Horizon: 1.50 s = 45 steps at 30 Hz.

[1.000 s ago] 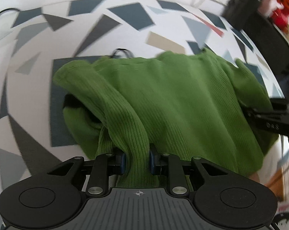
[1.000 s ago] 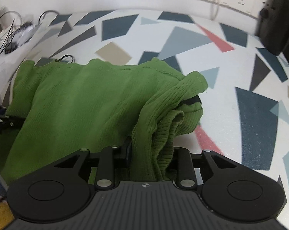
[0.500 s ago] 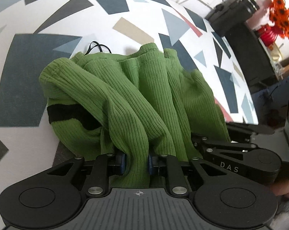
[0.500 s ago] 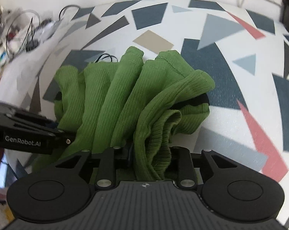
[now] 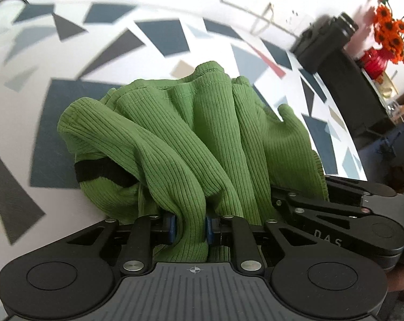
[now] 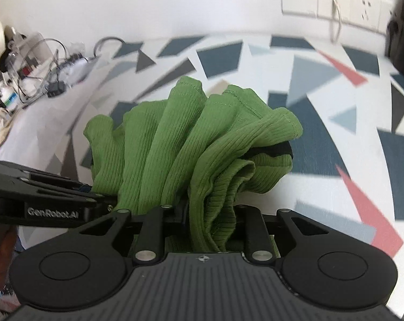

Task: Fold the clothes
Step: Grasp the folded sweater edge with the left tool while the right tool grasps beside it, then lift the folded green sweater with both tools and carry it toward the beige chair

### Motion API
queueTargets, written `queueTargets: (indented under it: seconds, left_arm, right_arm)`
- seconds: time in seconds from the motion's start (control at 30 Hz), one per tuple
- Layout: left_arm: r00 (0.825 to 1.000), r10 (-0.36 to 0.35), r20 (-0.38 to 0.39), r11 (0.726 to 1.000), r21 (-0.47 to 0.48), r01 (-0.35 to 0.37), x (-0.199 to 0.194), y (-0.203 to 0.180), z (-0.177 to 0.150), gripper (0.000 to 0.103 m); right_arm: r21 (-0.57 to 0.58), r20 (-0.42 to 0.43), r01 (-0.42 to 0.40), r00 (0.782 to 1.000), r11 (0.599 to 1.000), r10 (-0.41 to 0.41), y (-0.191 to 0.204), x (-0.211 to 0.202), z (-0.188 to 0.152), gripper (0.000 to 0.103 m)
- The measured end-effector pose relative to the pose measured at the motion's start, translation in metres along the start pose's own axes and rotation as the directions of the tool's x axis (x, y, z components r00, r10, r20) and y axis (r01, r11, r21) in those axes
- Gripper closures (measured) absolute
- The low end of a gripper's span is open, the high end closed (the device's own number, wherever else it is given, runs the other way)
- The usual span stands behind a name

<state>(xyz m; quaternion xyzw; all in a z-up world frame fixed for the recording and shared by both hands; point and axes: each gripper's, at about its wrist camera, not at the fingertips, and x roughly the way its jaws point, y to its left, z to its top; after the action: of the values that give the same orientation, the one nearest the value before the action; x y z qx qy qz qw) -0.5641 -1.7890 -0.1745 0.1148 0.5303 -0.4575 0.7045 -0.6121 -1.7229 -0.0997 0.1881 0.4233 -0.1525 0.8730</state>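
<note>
A green ribbed garment (image 5: 191, 139) hangs bunched in vertical folds above the patterned table, with a black band showing inside its left fold. My left gripper (image 5: 190, 227) is shut on a thick fold of its near edge. My right gripper (image 6: 212, 214) is shut on another bundle of the same green garment (image 6: 196, 144). The two grippers sit side by side: the right gripper (image 5: 322, 214) shows at the right of the left wrist view, and the left gripper (image 6: 54, 198) shows at the left of the right wrist view.
The table (image 6: 335, 123) carries a white cloth with grey, dark blue and red shapes. A black box (image 5: 325, 45) and orange flowers (image 5: 392, 32) stand at the far right. Cables and clutter (image 6: 33, 67) lie far left. Wall sockets (image 6: 333, 0) sit behind.
The garment was spread wide a second ago. Both grippers have come together, gathering it into tight upright folds, and lifted it a little off the table.
</note>
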Motion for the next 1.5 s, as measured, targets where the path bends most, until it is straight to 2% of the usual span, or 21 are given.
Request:
queueTargets:
  seconds: [0.13, 0.23, 0.37, 0.47, 0.73, 0.87, 0.93, 1.07, 1.2, 1.27, 1.37, 1.5]
  left_arm:
    - [0.997, 0.036, 0.074, 0.998, -0.046, -0.033, -0.027, 0.005, 0.005, 0.087]
    - [0.986, 0.093, 0.137, 0.993, -0.088, -0.082, -0.047, 0.008, 0.005, 0.087]
    - [0.97, 0.169, 0.175, 0.975, -0.172, -0.139, -0.069, 0.013, -0.003, 0.087]
    - [0.951, 0.227, 0.207, 0.959, -0.219, -0.181, -0.088, 0.012, -0.012, 0.087]
    - [0.885, 0.376, 0.275, 0.901, -0.332, -0.28, -0.139, 0.024, -0.043, 0.087]
    - [0.867, 0.422, 0.264, 0.864, -0.407, -0.297, -0.163, 0.047, -0.066, 0.087]
    - [0.86, 0.435, 0.266, 0.85, -0.437, -0.295, -0.176, 0.06, -0.079, 0.087]
    - [0.846, 0.446, 0.291, 0.83, -0.488, -0.27, -0.207, 0.099, -0.104, 0.087]
    - [0.844, 0.437, 0.311, 0.831, -0.498, -0.247, -0.236, 0.153, -0.124, 0.087]
    - [0.846, 0.43, 0.316, 0.832, -0.503, -0.235, -0.261, 0.19, -0.143, 0.087]
    - [0.849, 0.419, 0.322, 0.831, -0.513, -0.216, -0.299, 0.248, -0.175, 0.087]
    - [0.852, 0.406, 0.331, 0.829, -0.526, -0.191, -0.35, 0.324, -0.217, 0.087]
  right_arm:
    - [-0.048, 0.051, -0.038, 0.998, 0.998, 0.04, 0.013, -0.009, 0.017, 0.081]
    - [-0.11, 0.081, -0.078, 0.993, 0.991, 0.088, 0.026, -0.011, 0.031, 0.081]
    - [-0.193, 0.075, -0.146, 0.984, 0.97, 0.163, 0.04, -0.007, 0.042, 0.081]
    - [-0.243, 0.069, -0.203, 0.972, 0.949, 0.225, 0.05, -0.009, 0.046, 0.081]
    - [-0.371, 0.067, -0.3, 0.935, 0.879, 0.348, 0.097, -0.019, 0.046, 0.081]
    - [-0.447, 0.044, -0.325, 0.923, 0.833, 0.383, 0.136, -0.02, 0.039, 0.081]
    - [-0.521, 0.04, -0.311, 0.921, 0.795, 0.386, 0.161, -0.023, 0.032, 0.081]
    - [-0.566, 0.023, -0.324, 0.913, 0.758, 0.408, 0.208, -0.025, 0.026, 0.081]
    - [-0.6, 0.022, -0.306, 0.917, 0.74, 0.398, 0.264, -0.021, 0.017, 0.081]
    - [-0.604, 0.031, -0.294, 0.92, 0.741, 0.391, 0.299, -0.019, 0.01, 0.081]
    - [-0.608, 0.045, -0.275, 0.925, 0.745, 0.378, 0.357, -0.013, -0.004, 0.081]
    - [-0.64, 0.023, -0.276, 0.926, 0.717, 0.376, 0.463, -0.008, -0.028, 0.081]
